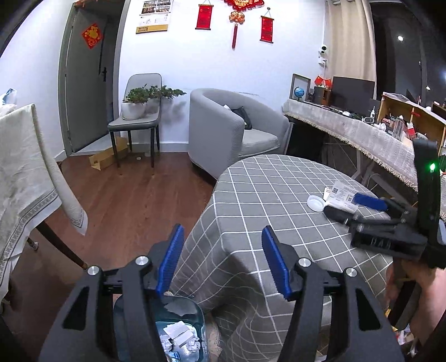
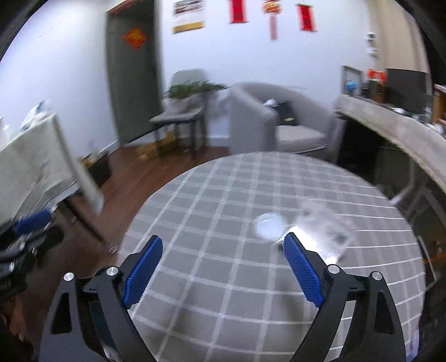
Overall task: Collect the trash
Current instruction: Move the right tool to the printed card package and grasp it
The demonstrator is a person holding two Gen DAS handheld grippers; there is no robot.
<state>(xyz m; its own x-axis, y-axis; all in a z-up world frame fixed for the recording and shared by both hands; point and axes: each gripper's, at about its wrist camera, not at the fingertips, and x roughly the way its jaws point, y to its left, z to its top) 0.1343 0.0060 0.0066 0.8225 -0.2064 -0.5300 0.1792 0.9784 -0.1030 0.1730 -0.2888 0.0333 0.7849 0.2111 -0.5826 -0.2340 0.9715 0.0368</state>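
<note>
right gripper (image 2: 223, 267) spread, empty, over table (image 2: 211, 312) | left gripper (image 1: 223, 259) spread above trash bin (image 1: 178, 328) | plastic lid (image 2: 269, 225), printed card (image 2: 324, 235) near right edge: light, thin, probably slippery; pinch edges

A matt checked cloth (image 2: 223, 264) is covering the bench, lying smooth on top. The left claw (image 1: 223, 260) is showing ribbed blue pads (image 1: 274, 260), matt black plastic arms and shiny metal bolts (image 1: 304, 262). The floor (image 1: 125, 200) is looking like glossy wood.

A white wall (image 1: 195, 55) hung with red scrolls (image 1: 204, 16) backs a grey armchair (image 1: 223, 131) on wooden floor (image 1: 133, 195).
</note>
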